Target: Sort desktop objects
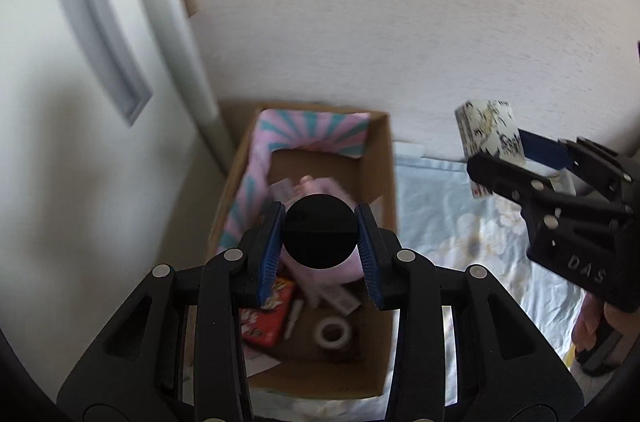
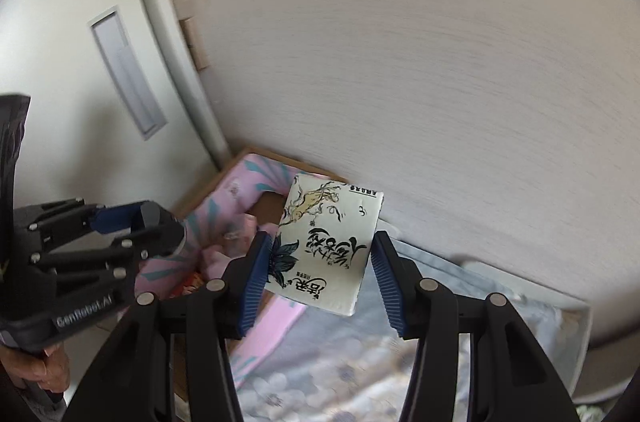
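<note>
While each tool (image 1: pixel 320 246) (image 2: pixel 318 274) grips bottle (image 1: pixel 320 236) or tissue pack (image 2: pixel 326 250), the cardboard box (image 1: pixel 380 182) lies below.

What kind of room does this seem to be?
Probably a bedroom or another room in a home. A flowered sheet covers a soft surface against a papered wall, and a cardboard box of small household things stands beside a white door.

Both wrist views look down, sharing the cardboard box (image 1: pixel 376 158).
</note>
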### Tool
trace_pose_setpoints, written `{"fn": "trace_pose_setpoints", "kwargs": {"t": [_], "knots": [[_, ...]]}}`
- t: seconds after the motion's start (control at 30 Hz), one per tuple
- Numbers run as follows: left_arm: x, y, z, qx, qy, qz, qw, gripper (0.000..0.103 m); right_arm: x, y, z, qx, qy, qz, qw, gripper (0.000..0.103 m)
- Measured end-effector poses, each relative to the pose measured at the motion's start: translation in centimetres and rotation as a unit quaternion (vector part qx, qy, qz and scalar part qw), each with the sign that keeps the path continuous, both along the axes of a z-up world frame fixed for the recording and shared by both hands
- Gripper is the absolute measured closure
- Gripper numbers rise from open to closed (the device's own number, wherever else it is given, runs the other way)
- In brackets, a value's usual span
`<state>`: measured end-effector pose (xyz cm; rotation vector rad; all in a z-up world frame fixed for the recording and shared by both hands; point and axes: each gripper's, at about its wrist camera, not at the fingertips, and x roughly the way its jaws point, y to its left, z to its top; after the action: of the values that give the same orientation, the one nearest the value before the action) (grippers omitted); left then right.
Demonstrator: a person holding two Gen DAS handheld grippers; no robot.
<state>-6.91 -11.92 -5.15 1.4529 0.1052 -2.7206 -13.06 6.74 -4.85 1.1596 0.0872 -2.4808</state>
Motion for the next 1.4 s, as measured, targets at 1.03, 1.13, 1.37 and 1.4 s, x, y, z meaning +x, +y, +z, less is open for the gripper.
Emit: {"fn": "trace_pose_setpoints", "kwargs": {"t": [1.03, 1.13, 1.37, 1.4], "knots": [[1.3, -2.9, -7.6, 0.016, -0.052, 0.031, 0.9980, 0.000, -9.5, -9.4, -7.1, 0.048, -0.057, 0.031, 0.997, 0.028], [1.2, -2.7, -7.4, 0.008, -0.053, 0.034, 0.9980, 0.000, -9.4, -8.9, -7.0, 0.047, -0.057, 0.025, 0.997, 0.028], [1.4, -3.1, -7.3, 0.017, -0.053, 0.043, 0.9975, 0.000, -6.1, -8.3, -6.3, 0.063, -0.063, -0.006, 0.996, 0.028], [1.5, -3.1, -7.2, 0.015, -0.051, 0.047, 0.9975, 0.000, -6.0, -8.1, -6.3, 0.062, -0.065, -0.010, 0.996, 0.028]]}}
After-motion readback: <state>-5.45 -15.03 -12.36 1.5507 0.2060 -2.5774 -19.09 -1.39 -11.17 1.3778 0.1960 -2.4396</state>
